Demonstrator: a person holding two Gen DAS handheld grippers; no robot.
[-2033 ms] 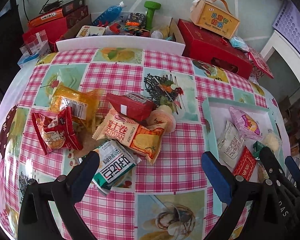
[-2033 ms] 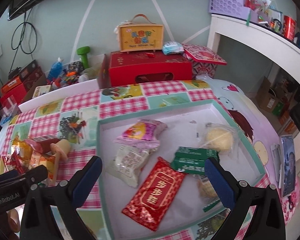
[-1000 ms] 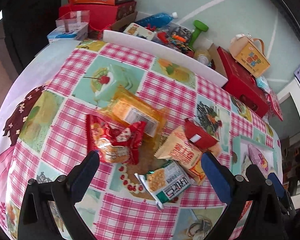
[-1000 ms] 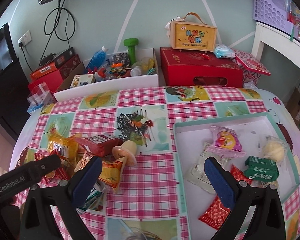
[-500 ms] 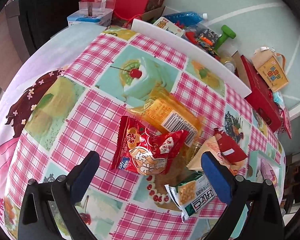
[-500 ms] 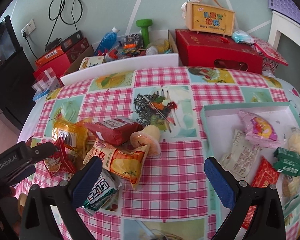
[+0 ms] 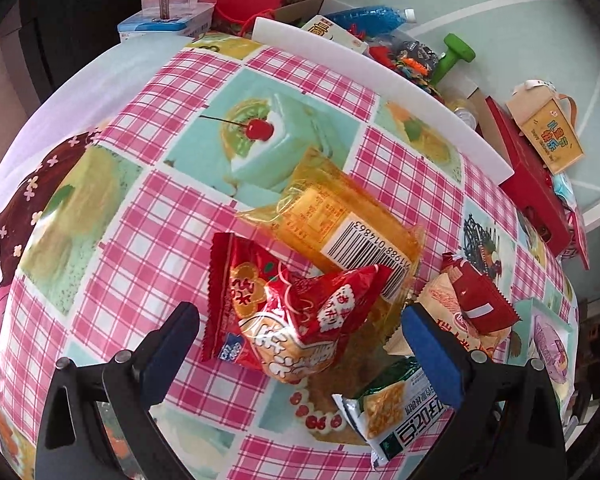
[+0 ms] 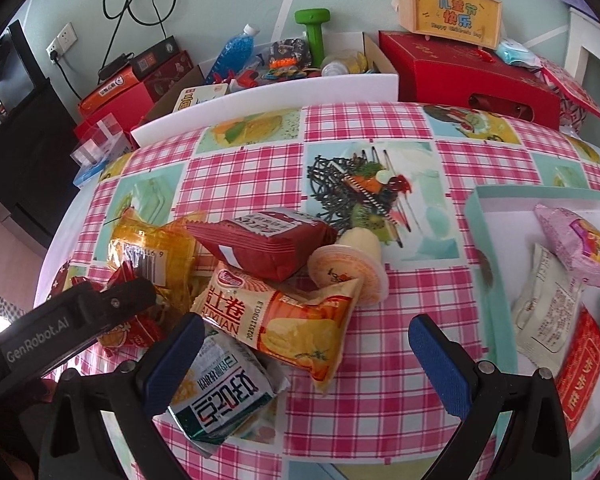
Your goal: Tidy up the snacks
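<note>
Pink-and-white checked oilcloth with dessert pictures covers the counter (image 7: 148, 216), and the loose snacks lie heaped at the middle of both wrist views. In the left wrist view the left tongs (image 7: 300, 346) stand wide apart with nothing between their blue pads, and a crinkled red foil snack packet (image 7: 288, 312) sits in the lower centre of the frame in the gap between the two fingers, though neither pad touches it. Just above it, overlapped by its top edge, lies a translucent orange wrapper with a barcode label (image 7: 340, 220). At lower right a green-and-white cracker packet (image 7: 396, 408) lies flat beside the right-hand finger, and a dark red pillow pack (image 7: 476, 300) rests on a yellow-orange roll-snack bag (image 7: 440, 300).

In the right wrist view the right tongs (image 8: 304, 364) are likewise spread fully and hold nothing. The yellow-orange bag (image 8: 284, 316) lies in the centre with the dark red pack (image 8: 264, 244) leaning on its upper end, and a small jelly cup with an orange lid (image 8: 348, 272) is tipped on its side, touching the bag. The cracker packet (image 8: 220, 396) lies against the left finger at lower left. At the right edge of the frame a shallow pale-teal tray (image 8: 476, 248) holds a pink wrapped snack (image 8: 580, 244), a white sachet (image 8: 548, 304) and a red packet with gold characters (image 8: 580, 376).
</note>
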